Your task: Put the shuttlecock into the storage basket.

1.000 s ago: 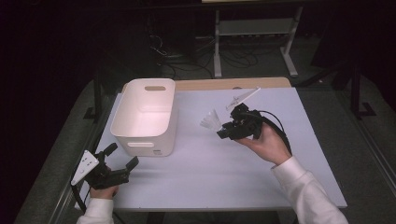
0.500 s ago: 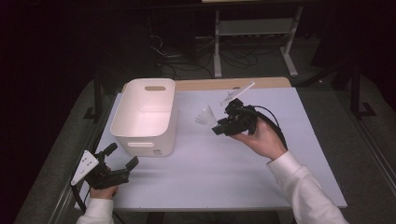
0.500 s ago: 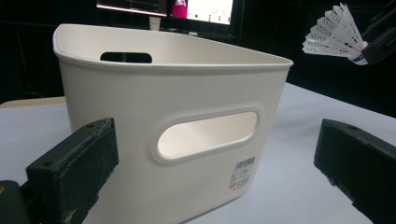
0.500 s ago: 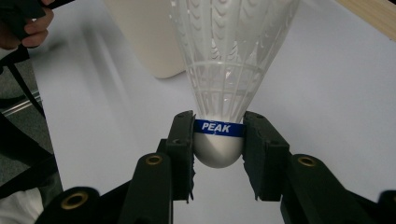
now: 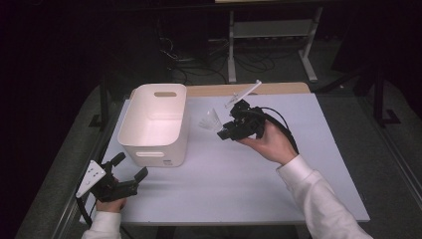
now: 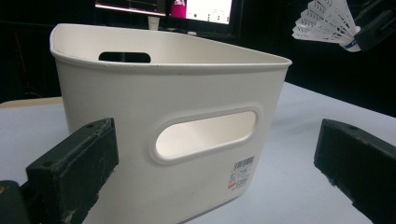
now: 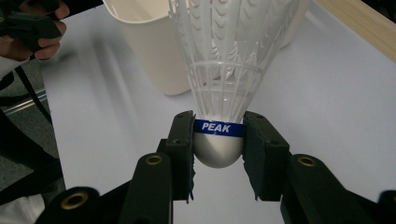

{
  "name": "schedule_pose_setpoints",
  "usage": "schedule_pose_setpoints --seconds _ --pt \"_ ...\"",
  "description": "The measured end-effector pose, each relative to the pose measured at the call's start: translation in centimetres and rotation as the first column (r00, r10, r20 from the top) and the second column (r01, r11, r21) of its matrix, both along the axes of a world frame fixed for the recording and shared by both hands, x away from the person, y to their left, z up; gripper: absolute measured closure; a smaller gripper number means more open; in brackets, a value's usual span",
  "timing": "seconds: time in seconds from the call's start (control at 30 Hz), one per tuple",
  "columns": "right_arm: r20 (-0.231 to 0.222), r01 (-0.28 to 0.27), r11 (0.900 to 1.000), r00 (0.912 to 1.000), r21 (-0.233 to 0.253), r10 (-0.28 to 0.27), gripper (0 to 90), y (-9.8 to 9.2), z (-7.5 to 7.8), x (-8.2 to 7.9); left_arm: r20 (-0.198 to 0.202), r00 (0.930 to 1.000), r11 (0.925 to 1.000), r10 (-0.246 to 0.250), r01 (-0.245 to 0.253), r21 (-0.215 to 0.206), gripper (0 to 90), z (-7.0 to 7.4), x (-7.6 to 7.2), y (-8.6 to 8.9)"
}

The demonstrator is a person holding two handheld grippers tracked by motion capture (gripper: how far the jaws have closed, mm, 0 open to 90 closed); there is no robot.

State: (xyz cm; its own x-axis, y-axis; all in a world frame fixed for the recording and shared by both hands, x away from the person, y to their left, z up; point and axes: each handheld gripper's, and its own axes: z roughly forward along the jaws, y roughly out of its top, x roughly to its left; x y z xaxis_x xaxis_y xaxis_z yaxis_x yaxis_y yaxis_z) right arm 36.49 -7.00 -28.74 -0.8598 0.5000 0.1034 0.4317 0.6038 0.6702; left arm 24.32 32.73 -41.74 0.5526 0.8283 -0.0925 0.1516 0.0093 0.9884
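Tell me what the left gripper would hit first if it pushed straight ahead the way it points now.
Most likely the white bin: the near wall with the handle slot sits squarely between the open jaws of the left gripper. How large the gap is remains unclear.

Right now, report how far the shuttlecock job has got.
Done: the right gripper has its jaws shut on the cork base of the white shuttlecock, lifted off the table. In hand: it is held in the air beside the white bin, feathers toward it. Left: it is not yet over or in the bin. The left gripper waits open at the near table edge.
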Motion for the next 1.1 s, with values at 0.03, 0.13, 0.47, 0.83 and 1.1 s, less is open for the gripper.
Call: schedule_pose_setpoints --seconds 0.03,0.13,0.47,0.83,1.1 --pt "0.0 0.0 1.0 1.0 0.0 0.0 64.1 0.0 0.0 0.0 0.0 1.0 1.0 0.0 0.0 0.0 0.0 0.0 0.0 0.0" --pt "0.009 -0.009 1.0 0.9999 -0.003 0.009 64.1 0.4 0.3 0.3 0.002 1.0 1.0 -0.002 0.002 0.006 0.0 0.0 0.0 0.0" --pt "0.011 -0.019 1.0 0.9998 -0.001 0.019 64.0 1.5 0.7 1.2 0.002 1.0 1.0 -0.002 0.002 0.005 0.0 0.0 0.0 0.0" --pt "0.021 -0.048 0.999 0.9986 -0.007 0.048 64.1 2.9 1.4 2.3 -0.001 1.0 1.0 0.0 0.0 -0.003 0.0 0.0 0.0 0.0" --pt "0.026 -0.065 0.998 0.9975 -0.019 0.065 64.1 3.7 1.6 2.9 -0.002 1.0 1.0 0.0 0.0 0.002 0.0 0.0 -0.1 0.0"
